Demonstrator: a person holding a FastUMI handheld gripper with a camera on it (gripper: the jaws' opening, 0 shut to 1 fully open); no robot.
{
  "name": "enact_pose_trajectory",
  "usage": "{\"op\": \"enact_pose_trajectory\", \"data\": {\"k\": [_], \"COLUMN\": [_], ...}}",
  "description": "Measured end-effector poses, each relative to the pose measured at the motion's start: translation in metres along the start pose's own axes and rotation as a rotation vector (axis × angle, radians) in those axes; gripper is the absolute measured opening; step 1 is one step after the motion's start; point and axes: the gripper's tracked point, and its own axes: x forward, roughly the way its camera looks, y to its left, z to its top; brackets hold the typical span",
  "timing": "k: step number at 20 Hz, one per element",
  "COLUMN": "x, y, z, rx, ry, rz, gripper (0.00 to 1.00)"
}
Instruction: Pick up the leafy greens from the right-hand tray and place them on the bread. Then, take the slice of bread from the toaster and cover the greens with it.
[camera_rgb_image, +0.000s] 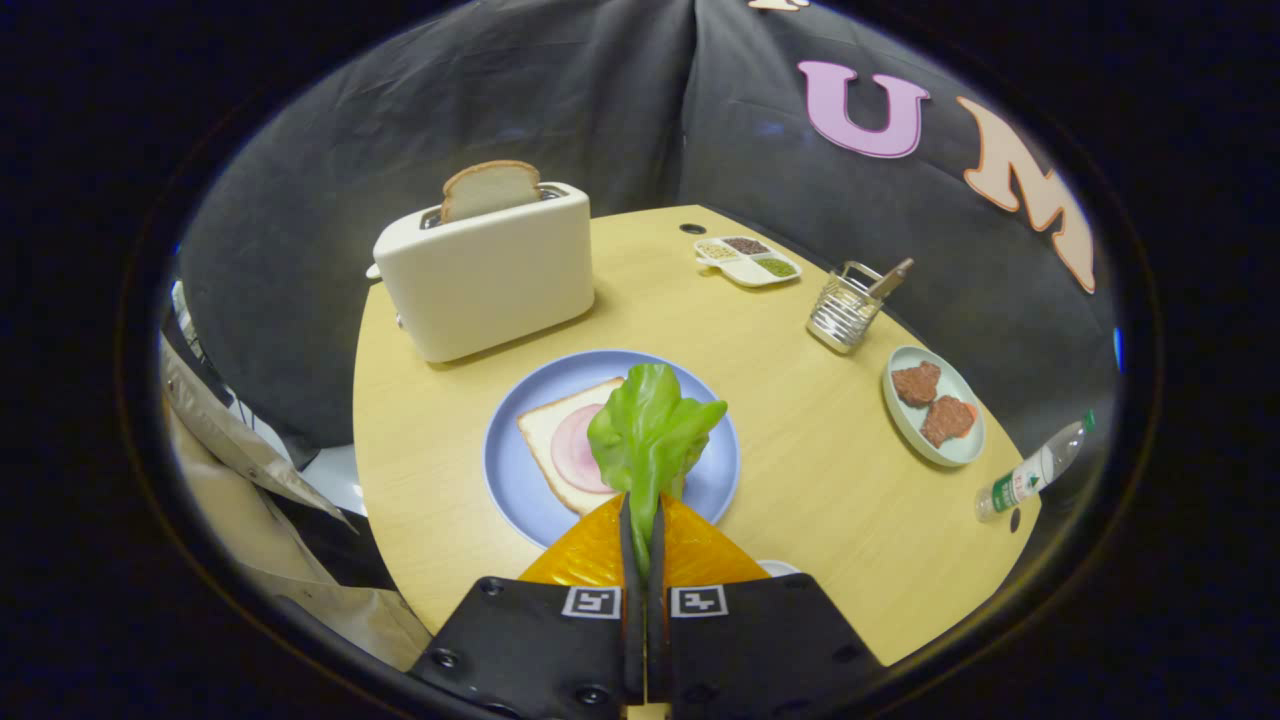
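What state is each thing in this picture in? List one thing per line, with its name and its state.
gripper: shut on the leafy greens
leafy greens: held above the plate
bread on plate: flat, uncovered, pink slice on top
toaster bread: upright in its slot
bottle: lying on its side

The gripper (643, 520) is pointing forward and slightly downward over the table, its two fingers (600, 555) pressing nearly together and pinching the stem of the leafy greens (650, 430) between the pads.
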Motion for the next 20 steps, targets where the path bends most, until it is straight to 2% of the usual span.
{"op": "enact_pose_trajectory", "data": {"k": [2,12,17,20], "x": [0.010,0.050,0.067,0.076], "y": [0.010,0.047,0.055,0.049], "z": [0.003,0.020,0.013,0.007], "rx": [-0.007,-0.047,-0.057,-0.082], "ry": [0.014,0.045,0.094,0.122], "rz": [0.027,0.108,0.137,0.111], "gripper": [0.08,0.08,0.08,0.16]}}
